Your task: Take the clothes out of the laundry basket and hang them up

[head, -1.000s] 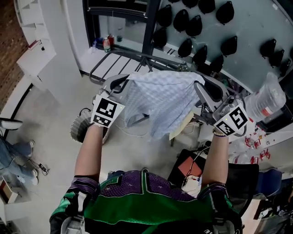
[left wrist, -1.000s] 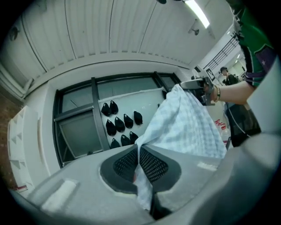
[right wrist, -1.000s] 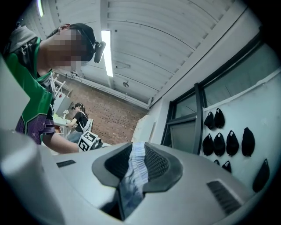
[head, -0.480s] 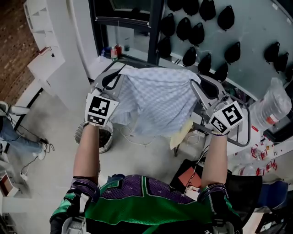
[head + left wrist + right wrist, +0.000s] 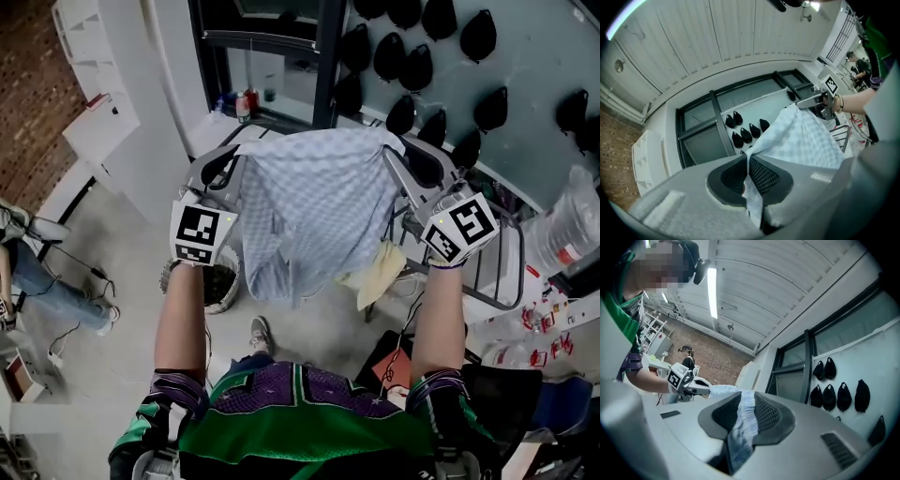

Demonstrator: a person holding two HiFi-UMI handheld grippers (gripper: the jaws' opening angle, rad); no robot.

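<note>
Left jaws: the left gripper (image 5: 748, 163) is clamped right down on a thin fold of the checked garment (image 5: 314, 206), pads squeezed together with only cloth between them.
Right jaws: the right gripper (image 5: 743, 412) is biting the gathered, elastic-looking edge. That bunch is thicker, so these jaws stand a little apart, but the pads press on it firmly.
Garment: it's out of the basket and up in the air, stretched wide between the two grippers in front of the person. The top edge is fairly taut and the rest hangs loose below.
Laundry basket (image 5: 220, 281): round, down on the floor under the left forearm, well below the garment.
Drying rack (image 5: 497, 272): metal bars off to the right, below and beside the right gripper.
Yellow cloth (image 5: 377, 272): dangling just under the right side of the garment. I can't tell what it hangs from.
Step in hand: my read is that it's being spread open, ready to go over a rail.
Doing it well: hold both grips and keep the top edge level and evenly tensioned. Carry it across to the rack, lower it so the middle drapes over a bar, and only then let go.
Watch out: the left bite holds very little fabric, so a hard sideways tug could pull it free. Steer clear of that yellow cloth too.
</note>
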